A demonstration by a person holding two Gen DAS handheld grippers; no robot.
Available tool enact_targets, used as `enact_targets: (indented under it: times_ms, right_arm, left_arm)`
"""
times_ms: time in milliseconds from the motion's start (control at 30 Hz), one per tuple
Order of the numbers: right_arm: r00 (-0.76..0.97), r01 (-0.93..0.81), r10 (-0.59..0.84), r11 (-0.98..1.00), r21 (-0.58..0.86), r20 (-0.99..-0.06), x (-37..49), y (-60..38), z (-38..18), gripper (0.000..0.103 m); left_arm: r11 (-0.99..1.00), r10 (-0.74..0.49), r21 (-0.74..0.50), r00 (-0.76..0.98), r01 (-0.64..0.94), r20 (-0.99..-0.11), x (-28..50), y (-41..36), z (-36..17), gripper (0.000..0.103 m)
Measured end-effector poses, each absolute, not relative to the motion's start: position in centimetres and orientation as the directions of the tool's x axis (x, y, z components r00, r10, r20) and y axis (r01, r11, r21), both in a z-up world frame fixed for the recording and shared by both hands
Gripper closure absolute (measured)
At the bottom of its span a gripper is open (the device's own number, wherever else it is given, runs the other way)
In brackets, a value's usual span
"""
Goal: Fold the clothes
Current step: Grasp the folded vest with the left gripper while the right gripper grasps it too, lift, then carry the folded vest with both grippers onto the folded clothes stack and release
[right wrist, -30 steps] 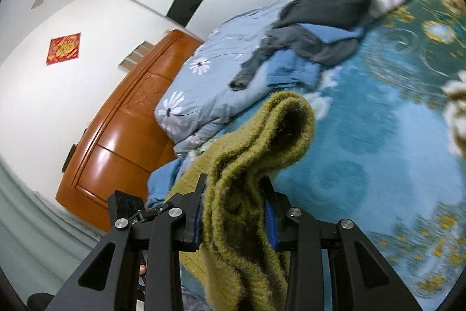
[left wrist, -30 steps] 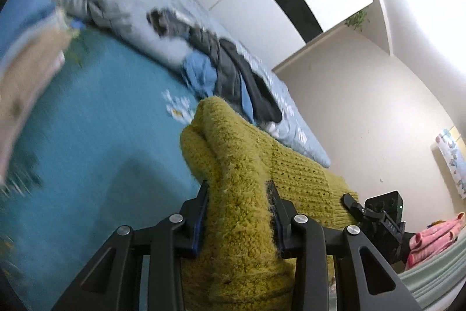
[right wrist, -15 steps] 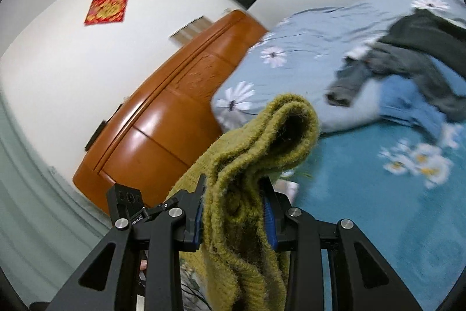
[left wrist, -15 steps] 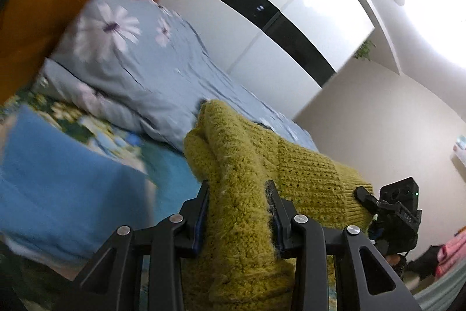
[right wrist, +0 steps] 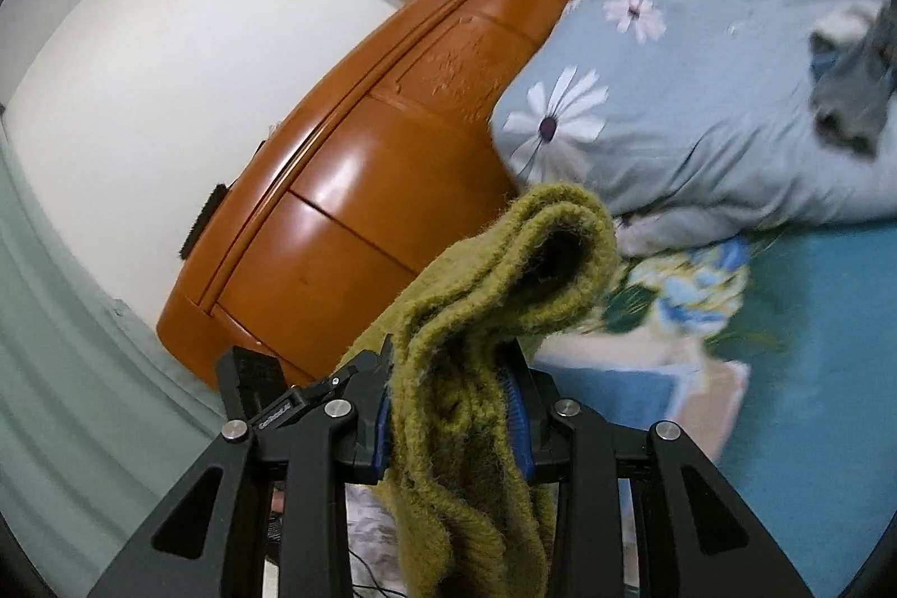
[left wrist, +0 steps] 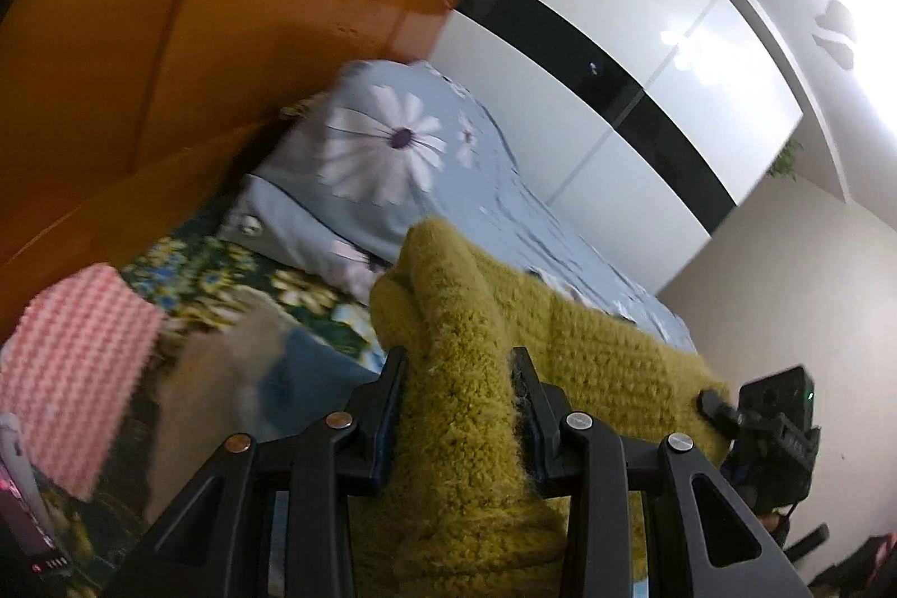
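Note:
A thick olive-yellow knit sweater [left wrist: 465, 346] is held up in the air between both grippers. My left gripper [left wrist: 457, 407] is shut on one bunched edge of it. The knit stretches off to the right toward the other gripper's body [left wrist: 776, 421]. In the right wrist view the same sweater [right wrist: 504, 273] folds over in a loop, and my right gripper [right wrist: 451, 407] is shut on it. A stack of folded clothes lies below: a pink checked piece [left wrist: 73, 374], a beige one [left wrist: 213, 374] and a blue one [right wrist: 611, 402].
An orange wooden headboard [right wrist: 347, 205] stands behind the bed. A light blue flowered duvet [left wrist: 392, 149] is heaped along the bed, with grey clothes [right wrist: 852, 93] on it. The teal flowered sheet [right wrist: 813, 346] spreads to the right. White wardrobe doors [left wrist: 616, 37] are behind.
Both grippers have swung left with the sweater, from over the teal sheet and the grey clothes pile toward the headboard end, above the stack of folded clothes. Both grips are unchanged.

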State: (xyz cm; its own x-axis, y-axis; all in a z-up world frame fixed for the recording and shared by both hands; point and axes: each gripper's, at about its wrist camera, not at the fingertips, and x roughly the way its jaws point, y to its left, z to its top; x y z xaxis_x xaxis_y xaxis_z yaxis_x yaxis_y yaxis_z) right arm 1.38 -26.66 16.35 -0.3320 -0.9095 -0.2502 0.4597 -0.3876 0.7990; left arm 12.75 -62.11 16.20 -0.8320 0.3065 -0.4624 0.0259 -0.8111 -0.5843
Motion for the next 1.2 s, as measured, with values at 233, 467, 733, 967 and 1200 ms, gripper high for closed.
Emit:
enact_targets:
  times_ms: [233, 467, 733, 967, 1200]
  right_arm:
    - [-0.278, 0.362, -0.917, -0.376, 0.853, -0.286, 0.1, -28.2, 8.1, 0.069]
    - [-0.29, 0.326, -0.899, -0.415, 0.85, -0.328, -0.1, -27.2, 5.4, 0.069]
    - [-0.299, 0.32, -0.867, -0.484, 0.814, -0.399, 0.0, -26.6, 4.5, 0.065]
    - [-0.346, 0.337, -0.822, -0.558, 0.758, -0.452, 1.2, -23.9, 6.5, 0.064]
    - [-0.391, 0.445, -0.772, -0.635, 0.631, -0.501, 3.1, -25.1, 10.0, 0.064]
  left_arm:
    - [-0.722, 0.297, -0.68, -0.832, 0.125, -0.469, 13.3, -66.6, 9.6, 0.075]
    - [-0.78, 0.259, -0.607, -0.803, 0.153, -0.536, 12.7, -65.1, 7.7, 0.072]
    - [-0.805, 0.162, -0.547, -0.802, 0.229, -0.575, 13.4, -64.2, 8.8, 0.07]
    - [-0.873, 0.06, -0.429, -0.823, 0.231, -0.565, 14.8, -61.7, 13.5, 0.072]
    - [-0.922, 0.099, -0.358, -0.806, 0.146, -0.584, 13.6, -57.1, 13.4, 0.071]
